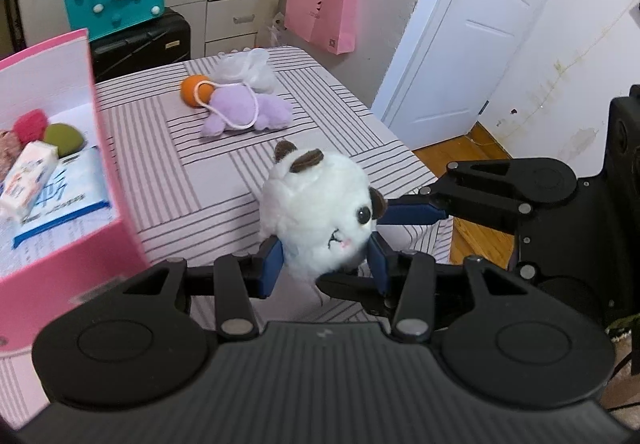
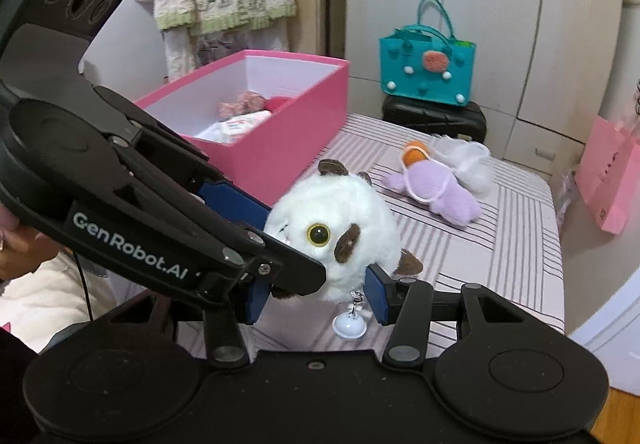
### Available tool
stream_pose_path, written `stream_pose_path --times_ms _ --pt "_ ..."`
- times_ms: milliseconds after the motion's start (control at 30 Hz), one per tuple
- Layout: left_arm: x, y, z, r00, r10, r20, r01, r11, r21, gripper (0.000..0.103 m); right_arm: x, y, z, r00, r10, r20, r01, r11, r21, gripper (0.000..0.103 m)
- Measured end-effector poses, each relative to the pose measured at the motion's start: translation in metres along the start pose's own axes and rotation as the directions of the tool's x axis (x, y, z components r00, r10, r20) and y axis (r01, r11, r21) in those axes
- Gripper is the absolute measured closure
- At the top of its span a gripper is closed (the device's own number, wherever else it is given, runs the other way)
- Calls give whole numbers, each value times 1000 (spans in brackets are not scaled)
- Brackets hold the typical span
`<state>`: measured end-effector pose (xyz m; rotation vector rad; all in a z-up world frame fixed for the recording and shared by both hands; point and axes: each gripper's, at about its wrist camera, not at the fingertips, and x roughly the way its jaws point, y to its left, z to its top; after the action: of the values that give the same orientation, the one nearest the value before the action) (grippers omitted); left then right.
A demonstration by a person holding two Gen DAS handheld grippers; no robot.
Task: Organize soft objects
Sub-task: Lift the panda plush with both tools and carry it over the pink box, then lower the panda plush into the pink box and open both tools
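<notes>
1. Striped pink-and-grey tablecloth (image 1: 328, 100) covers the table; open pink cardboard box (image 2: 280, 132) sits on it.
2. We see our left gripper (image 1: 325, 256) clamped on the round white plush cat with brown ears (image 1: 320, 212), held above the cloth just beside the box.
3. Our right gripper (image 2: 316, 294) has its blue pads pressed on the same cat (image 2: 340, 228).
4. Purple plush toy (image 2: 436, 192), orange ball (image 1: 196, 90) and white mesh bag (image 1: 246, 70) lie together, farther from the box.

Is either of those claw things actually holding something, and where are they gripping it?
Both hold the white plush toy. The left gripper pinches its lower body from both sides; the right gripper pinches it near the bottom too.
</notes>
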<state>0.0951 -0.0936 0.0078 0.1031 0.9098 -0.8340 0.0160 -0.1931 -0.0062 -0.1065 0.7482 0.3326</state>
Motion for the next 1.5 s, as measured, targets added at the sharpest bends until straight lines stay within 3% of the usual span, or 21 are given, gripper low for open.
stream_pose_path --times_ms 467,700,1000,1267,1500 --pt "-73 23 -13 1000 24 1 -24 999 -39 59 -22 52 29 993 112 35 -106 986 -128 48" --pt "-107 28 -2 989 114 90 -114 993 -15 60 -25 68 60 985 137 101 -115 973 -198 48" --pt "-136 58 14 963 155 220 -150 988 -40 59 -12 76 102 969 171 181 -120 957 -263 47" --pt "-130 102 33 944 189 271 -169 981 -98 59 31 62 140 956 216 197 -168 957 -235 47" --pt "-96 153 41 961 171 215 -134 976 -174 59 86 53 152 965 231 122 -202 956 -214 47"
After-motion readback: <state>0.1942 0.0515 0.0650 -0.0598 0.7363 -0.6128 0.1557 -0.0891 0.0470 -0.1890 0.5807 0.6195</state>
